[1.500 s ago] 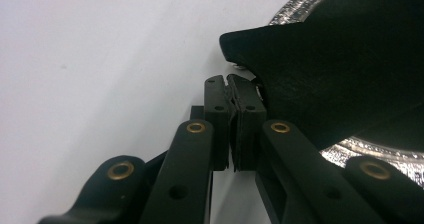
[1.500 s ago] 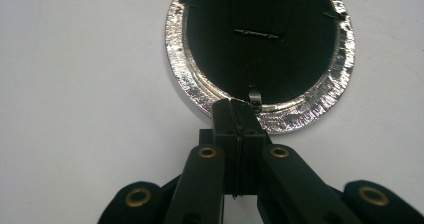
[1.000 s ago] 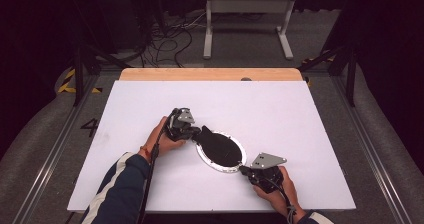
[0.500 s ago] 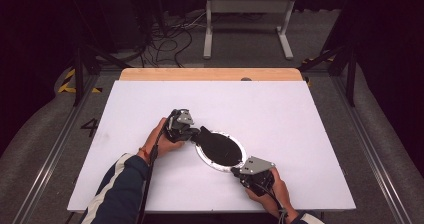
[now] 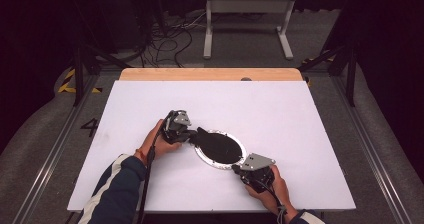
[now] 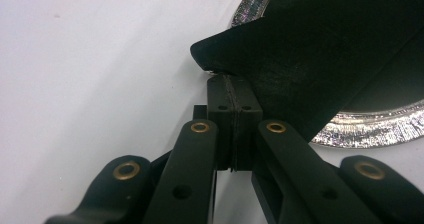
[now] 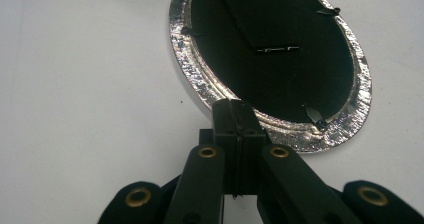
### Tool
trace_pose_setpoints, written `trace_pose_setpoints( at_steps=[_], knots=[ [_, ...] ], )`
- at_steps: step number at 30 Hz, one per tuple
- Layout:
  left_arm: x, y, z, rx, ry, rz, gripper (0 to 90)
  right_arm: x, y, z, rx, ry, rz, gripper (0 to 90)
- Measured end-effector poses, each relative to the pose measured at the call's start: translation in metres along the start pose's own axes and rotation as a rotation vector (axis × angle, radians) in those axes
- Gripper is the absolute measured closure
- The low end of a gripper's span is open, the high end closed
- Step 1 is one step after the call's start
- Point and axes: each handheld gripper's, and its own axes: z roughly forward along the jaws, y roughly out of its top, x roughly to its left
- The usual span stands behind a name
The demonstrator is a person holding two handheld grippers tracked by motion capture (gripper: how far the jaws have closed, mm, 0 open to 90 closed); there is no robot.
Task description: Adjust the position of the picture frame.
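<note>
While both grips hold: left gripper (image 6: 234, 111) clamped on black flap (image 6: 320, 49), raised off foil tray (image 5: 206, 159) just ahead | right gripper (image 7: 235, 116) pinching tray's near rim (image 7: 280, 129), pinned to table (image 5: 300, 114) | peel begun, most cover still seated | remaining: strip fully.
</note>
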Motion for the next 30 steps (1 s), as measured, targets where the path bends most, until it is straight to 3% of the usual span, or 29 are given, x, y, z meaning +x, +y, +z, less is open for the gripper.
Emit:
trace_pose_setpoints(
  at_steps=[30],
  knots=[
    [-0.006,-0.016,-0.012,-0.008,-0.032,-0.020,89.8,-0.018,0.006,0.007,0.019,-0.043,0.051,90.0]
  ],
)
